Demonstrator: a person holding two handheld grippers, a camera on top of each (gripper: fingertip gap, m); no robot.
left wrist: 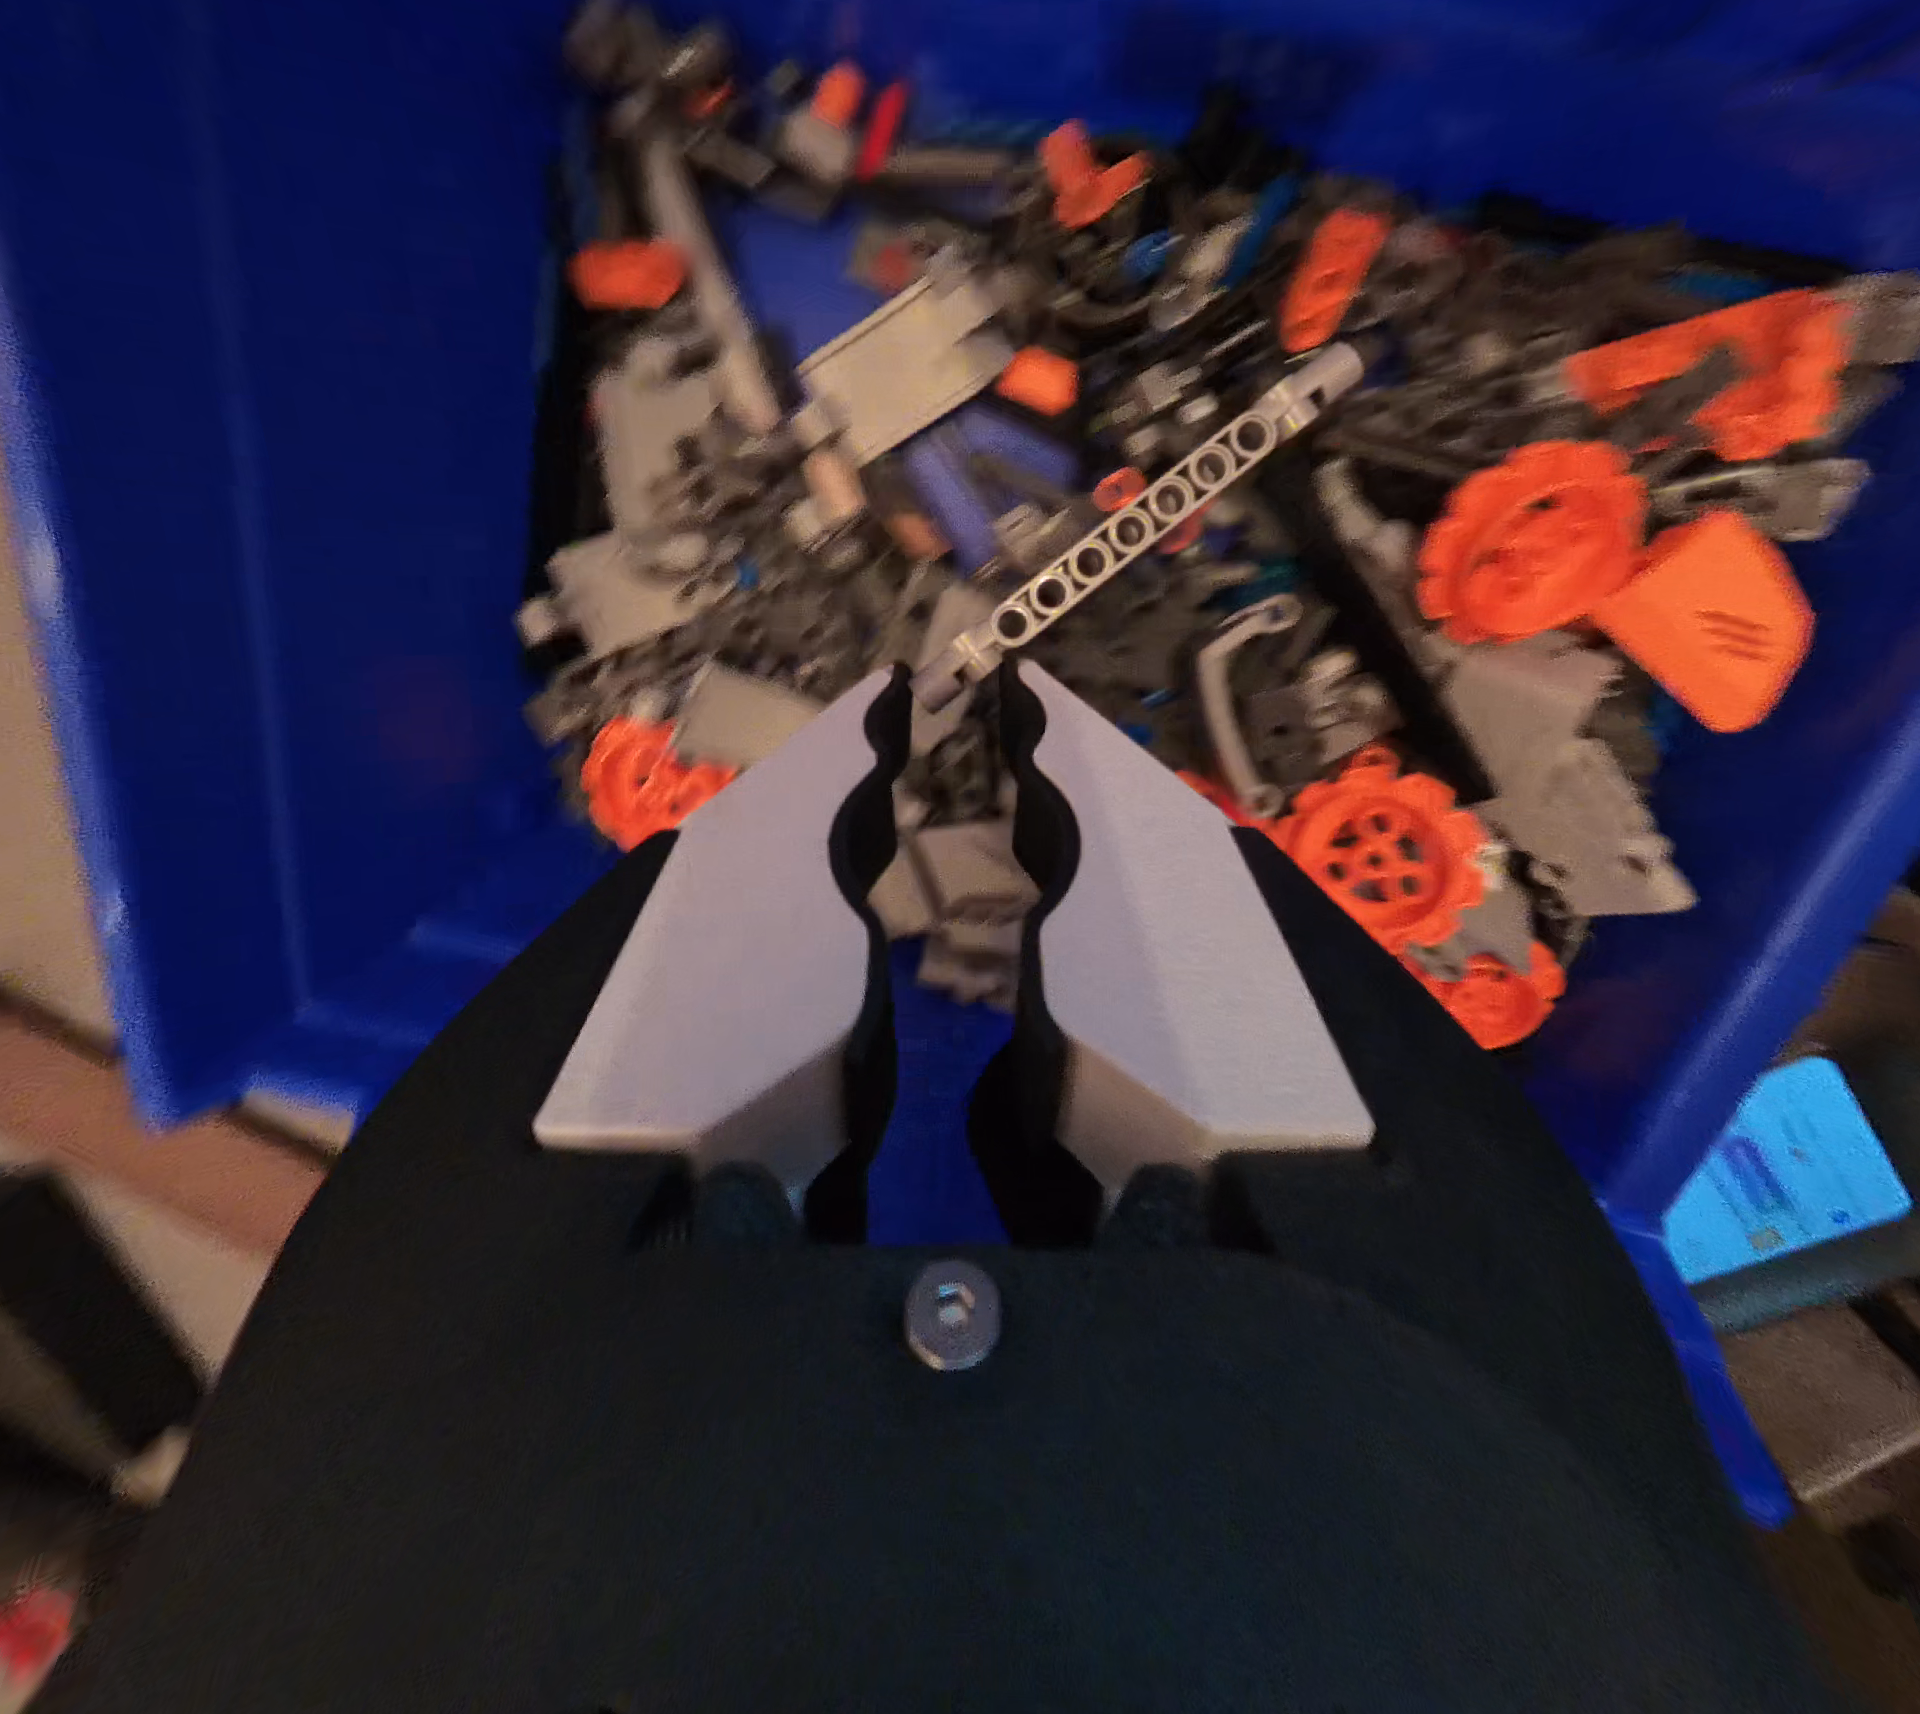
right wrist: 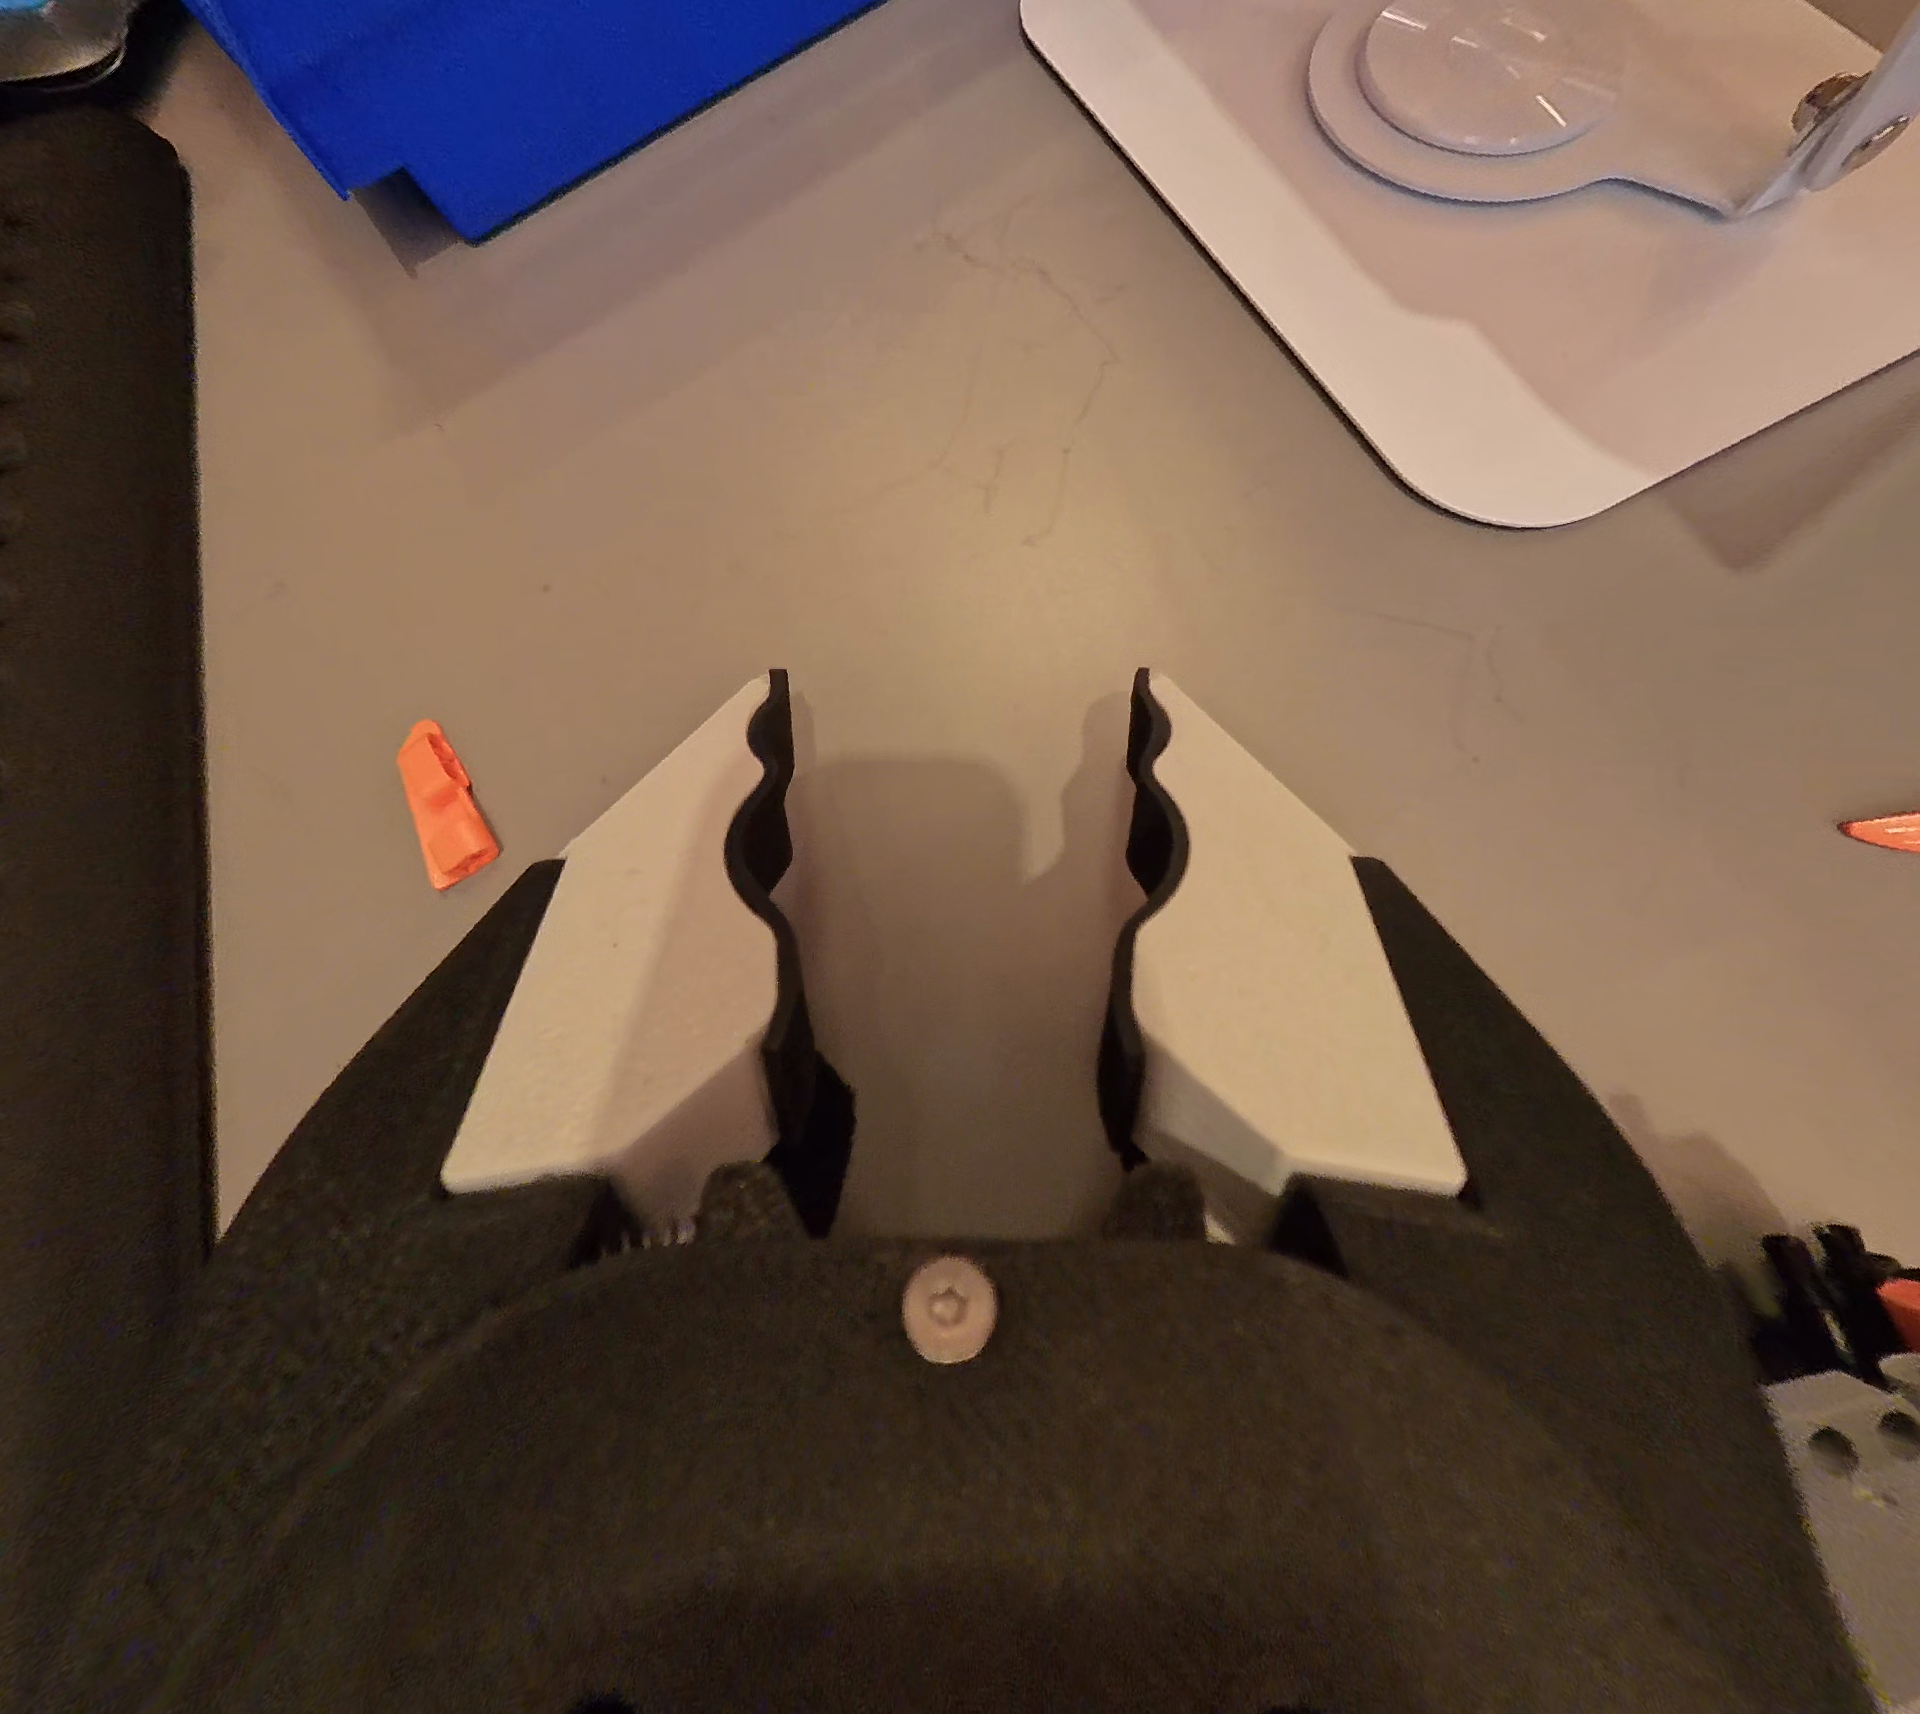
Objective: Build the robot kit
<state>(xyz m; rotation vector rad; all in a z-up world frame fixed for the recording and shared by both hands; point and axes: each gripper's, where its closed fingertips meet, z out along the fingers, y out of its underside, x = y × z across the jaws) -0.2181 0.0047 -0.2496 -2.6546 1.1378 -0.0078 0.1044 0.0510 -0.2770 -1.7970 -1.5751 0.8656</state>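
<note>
In the left wrist view my left gripper (left wrist: 954, 675) is nearly closed, and its fingertips pinch the near end of a long light-grey beam with a row of holes (left wrist: 1132, 526). The beam is sharp while everything behind it is blurred. It hangs over a blue bin (left wrist: 312, 417) holding a heap of grey, black and orange building parts, with several orange gear wheels (left wrist: 1527, 547). In the right wrist view my right gripper (right wrist: 961, 698) is open and empty, just above a grey table (right wrist: 831, 438). A small orange part (right wrist: 447, 807) lies to its left.
The blue bin (right wrist: 520, 2), bearing a black-and-white marker tag, stands at the table's far left. A white stand base (right wrist: 1455, 262) is at the far right. A black padded object (right wrist: 94, 625) runs along the left edge. Another orange piece (right wrist: 1886, 833) and grey and black parts (right wrist: 1849, 1415) lie at the right. About 35 cm separates my left fingertips from my right. My left tips are about 45 cm from the orange piece (right wrist: 1886, 833), my right tips only 12 cm.
</note>
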